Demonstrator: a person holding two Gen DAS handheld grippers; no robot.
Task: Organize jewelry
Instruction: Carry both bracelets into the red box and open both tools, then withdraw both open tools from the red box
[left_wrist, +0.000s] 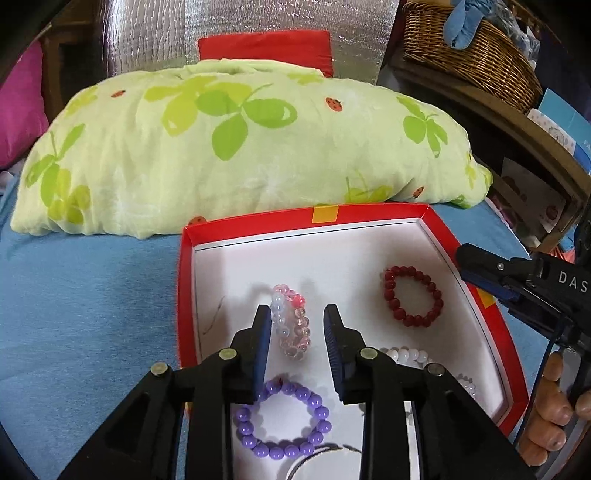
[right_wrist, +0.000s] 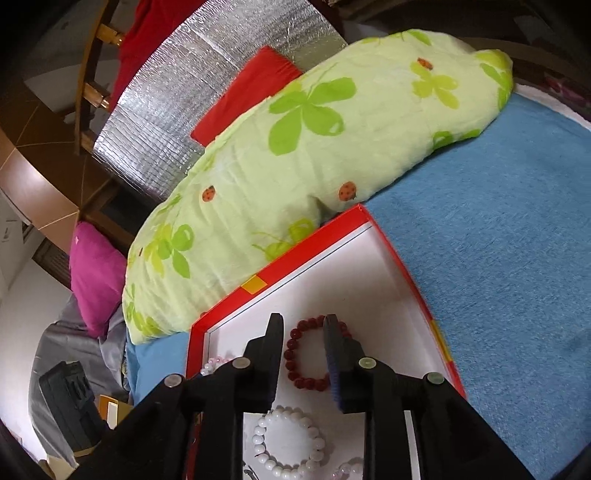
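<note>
Left wrist view: left gripper (left_wrist: 297, 314) sat over the red box (left_wrist: 258, 221), jaws parted. The pink-and-clear bead bracelet (left_wrist: 291, 321) stood in the gap, close against the left pad; the right pad was clear of it, so it was not clamped. The bracelet was tipped up on edge on the white box floor. The purple bead bracelet (left_wrist: 282, 419) lay flat just below the fingertips, partly under the left finger. The dark red bead bracelet (left_wrist: 412, 295) lay flat toward the box's right wall, well apart from the left gripper. The white bead bracelet (left_wrist: 406, 356) lay mostly hidden behind the right finger. The right gripper (left_wrist: 476, 266) came in from the right edge over the box's right rim; its jaw state was not readable here. A hand (left_wrist: 550, 410) showed at the lower right on its handle. The box rested on a blue blanket (left_wrist: 92, 295), with a green leaf-print pillow (left_wrist: 240, 147) behind it and a wicker basket (left_wrist: 472, 55) at the upper right.

Right wrist view: right gripper (right_wrist: 303, 325) had jaws parted above the dark red bead bracelet (right_wrist: 295, 354). The right finger overlapped the ring's edge; whether it touched, I could not tell. The ring lay flat, not gripped. The white bead bracelet (right_wrist: 288, 443) lay flat below, between the finger bases. The pillow (right_wrist: 314, 147) touched the box's far rim (right_wrist: 277, 273).
</note>
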